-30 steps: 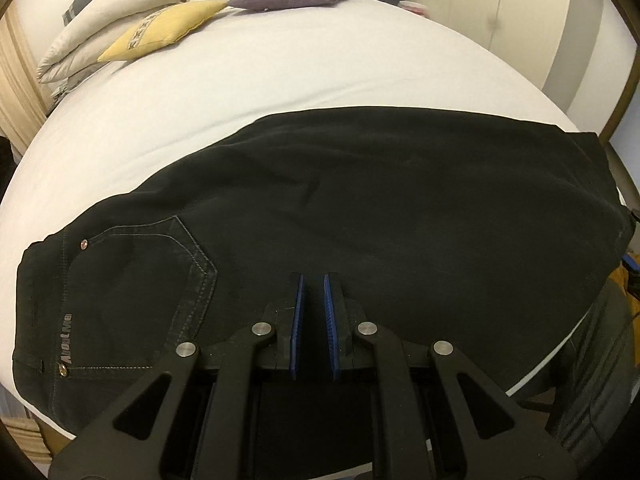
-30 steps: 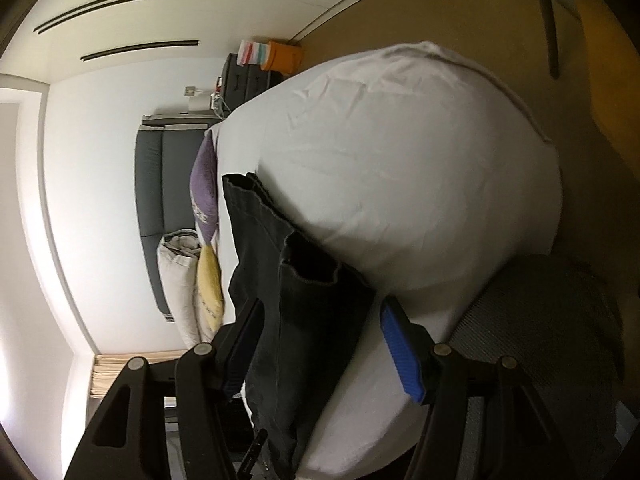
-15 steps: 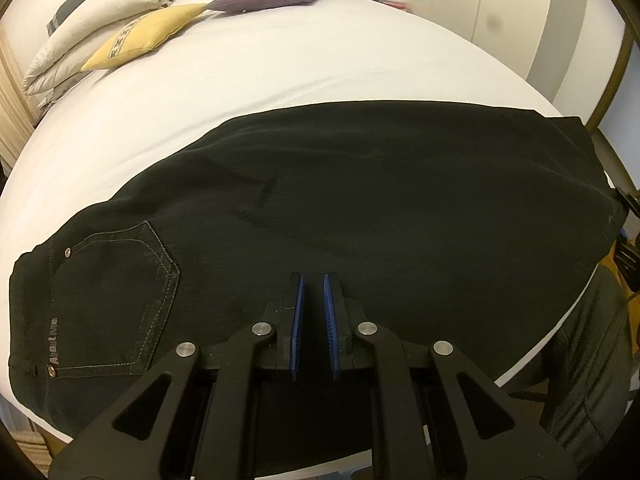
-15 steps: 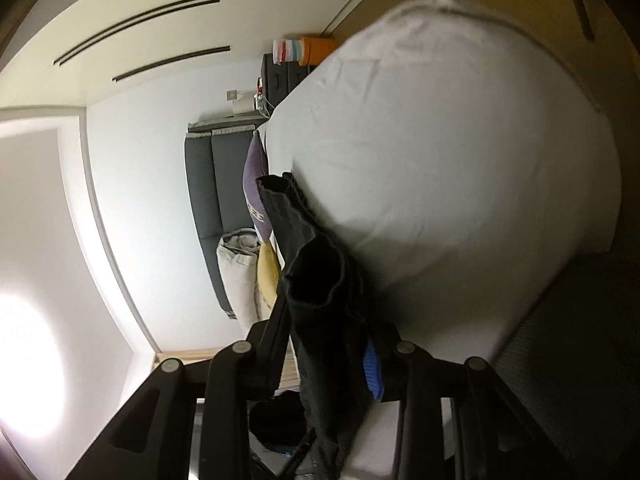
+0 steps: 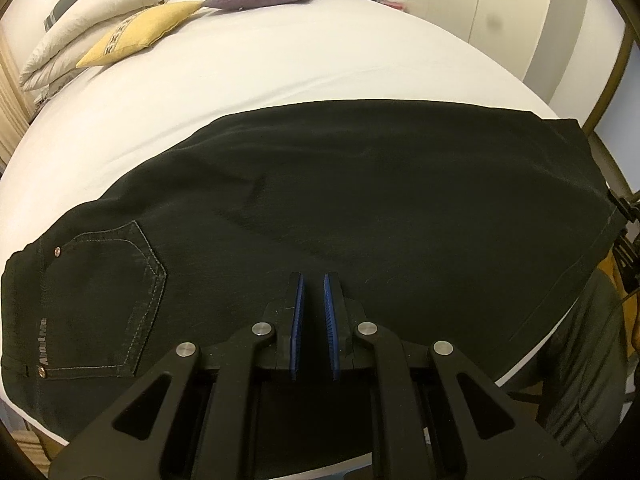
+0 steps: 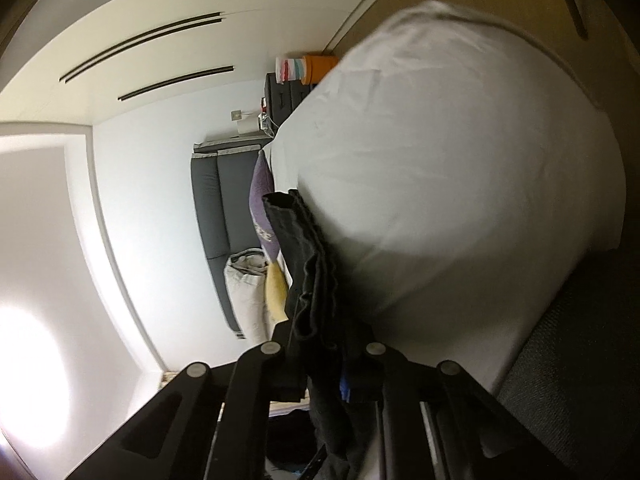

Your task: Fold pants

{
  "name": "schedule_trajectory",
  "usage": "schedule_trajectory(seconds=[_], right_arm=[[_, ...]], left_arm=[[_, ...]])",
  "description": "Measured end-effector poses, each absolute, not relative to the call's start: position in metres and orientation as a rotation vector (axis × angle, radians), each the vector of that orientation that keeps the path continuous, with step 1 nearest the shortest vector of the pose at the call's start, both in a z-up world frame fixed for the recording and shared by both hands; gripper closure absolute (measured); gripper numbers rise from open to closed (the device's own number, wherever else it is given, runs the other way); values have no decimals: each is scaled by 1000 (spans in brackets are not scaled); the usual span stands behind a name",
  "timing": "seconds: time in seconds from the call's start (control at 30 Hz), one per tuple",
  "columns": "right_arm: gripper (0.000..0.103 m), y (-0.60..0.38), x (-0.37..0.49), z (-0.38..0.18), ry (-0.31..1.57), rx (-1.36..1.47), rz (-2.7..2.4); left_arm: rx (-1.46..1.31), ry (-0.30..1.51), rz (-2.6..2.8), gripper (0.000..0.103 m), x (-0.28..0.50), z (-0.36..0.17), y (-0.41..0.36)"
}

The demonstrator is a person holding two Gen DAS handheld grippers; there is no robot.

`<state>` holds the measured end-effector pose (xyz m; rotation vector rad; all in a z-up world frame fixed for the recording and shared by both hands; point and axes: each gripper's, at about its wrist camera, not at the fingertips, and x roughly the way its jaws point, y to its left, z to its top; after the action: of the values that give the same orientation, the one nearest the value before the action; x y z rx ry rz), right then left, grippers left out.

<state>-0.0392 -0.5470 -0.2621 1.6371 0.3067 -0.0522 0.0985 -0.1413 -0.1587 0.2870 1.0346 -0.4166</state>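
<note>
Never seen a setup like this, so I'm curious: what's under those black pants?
The black pants lie spread on a bed with a white sheet, which shows all around them. The sheet directly beneath is covered by the fabric, so anything lying there cannot be seen.

Black pants (image 5: 360, 208) flat on bed (image 5: 280, 68) — tool (image 5: 314, 280) above.

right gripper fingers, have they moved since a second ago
Yes. The right gripper fingers, wide apart a second ago with the black pants hem loose between them, are closing onto that hem, which is between them beside the white bed.
</note>
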Motion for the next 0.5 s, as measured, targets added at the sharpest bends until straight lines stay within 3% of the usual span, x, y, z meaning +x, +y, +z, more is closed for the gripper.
schedule_trajectory(seconds=[0.27, 0.5], right_arm=[[91, -535, -4, -196, 407, 1396, -140], [91, -416, 102, -106, 653, 712, -22]], left_arm=[[154, 1088, -457, 93, 115, -161, -132], [-138, 1163, -544, 93, 142, -168, -105]])
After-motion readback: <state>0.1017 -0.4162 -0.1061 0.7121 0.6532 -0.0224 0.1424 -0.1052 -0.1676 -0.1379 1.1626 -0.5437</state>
